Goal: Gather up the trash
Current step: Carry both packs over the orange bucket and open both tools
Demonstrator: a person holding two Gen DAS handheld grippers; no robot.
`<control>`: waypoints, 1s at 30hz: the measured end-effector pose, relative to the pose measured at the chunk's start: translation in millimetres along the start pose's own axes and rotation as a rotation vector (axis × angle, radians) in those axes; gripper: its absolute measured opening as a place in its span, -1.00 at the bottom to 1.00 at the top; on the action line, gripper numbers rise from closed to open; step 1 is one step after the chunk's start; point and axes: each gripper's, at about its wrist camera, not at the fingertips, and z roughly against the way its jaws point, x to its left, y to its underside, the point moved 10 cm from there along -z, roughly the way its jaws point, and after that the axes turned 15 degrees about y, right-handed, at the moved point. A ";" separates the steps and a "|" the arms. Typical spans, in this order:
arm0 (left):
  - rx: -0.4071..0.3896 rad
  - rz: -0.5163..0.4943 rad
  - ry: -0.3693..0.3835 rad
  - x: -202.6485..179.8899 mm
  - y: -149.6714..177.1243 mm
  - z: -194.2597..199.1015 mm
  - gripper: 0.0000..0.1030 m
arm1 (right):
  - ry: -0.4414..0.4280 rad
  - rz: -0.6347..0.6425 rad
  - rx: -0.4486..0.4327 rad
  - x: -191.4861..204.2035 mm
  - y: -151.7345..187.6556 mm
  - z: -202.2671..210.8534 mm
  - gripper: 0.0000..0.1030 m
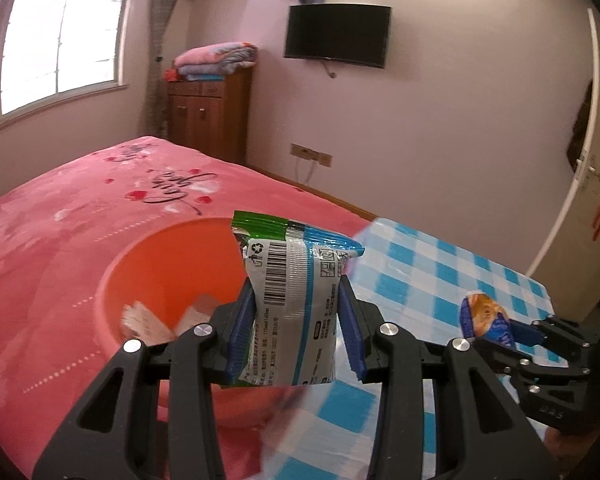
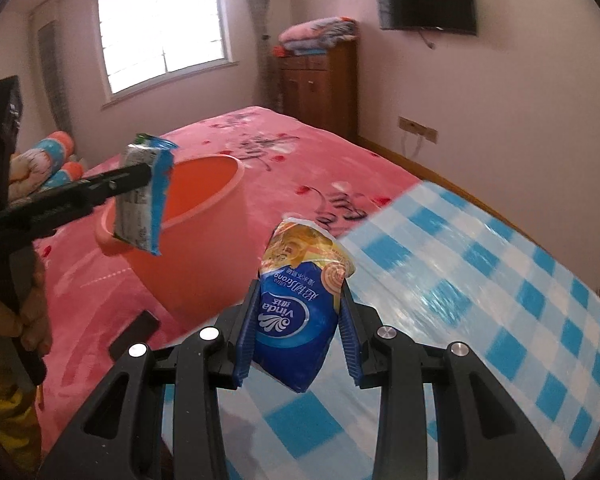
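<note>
nearest the lens of the left wrist view, the left gripper (image 1: 296, 320) is seen clenched on a silver, green and blue snack wrapper (image 1: 296, 280), its blue pads pressed against the wrapper's two sides around mid-height. the wrapper is held upright in the air, just in front of and partly over the orange bin (image 1: 172, 264), which stands on the pink bedspread (image 1: 60, 208). some pale paper scraps (image 1: 144, 320) are already lying inside the bin.

in the right wrist view, the right gripper (image 2: 298, 336) is likewise clamped on a blue tissue packet (image 2: 296, 320) with a torn-open top, carried above the edge of the blue checked cloth (image 2: 500, 264) and short of the bin. a dark flat object (image 2: 134, 336) lies on the bedspread near the bin's base; what it is cannot be told.

both pieces are judged to be very light, thin plastic film: soft, crinkly, easily crushed and rather slippery, yet in no way fragile. a pinch across the flat middle, as is given now, is thought best, since a hold near a sealed edge could let the film slide out. on release they may flutter or cling to the pads, so each should be let go well over the bin's mouth.
</note>
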 end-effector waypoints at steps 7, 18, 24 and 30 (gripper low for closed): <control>-0.001 0.035 -0.066 41.8 -4.7 1.6 -0.19 | -0.073 0.069 -0.032 47.7 -34.5 -4.6 -0.27; 0.007 0.068 -0.119 81.2 -3.0 -1.1 -0.19 | -0.178 0.140 -0.047 106.7 -69.5 -21.1 -0.27; 0.019 0.098 -0.127 94.1 2.7 -8.1 -0.19 | -0.216 0.158 -0.030 131.6 -72.6 -34.7 -0.26; 0.033 0.119 -0.157 106.8 12.7 -9.7 -0.06 | -0.228 0.182 -0.015 150.0 -73.9 -52.0 0.01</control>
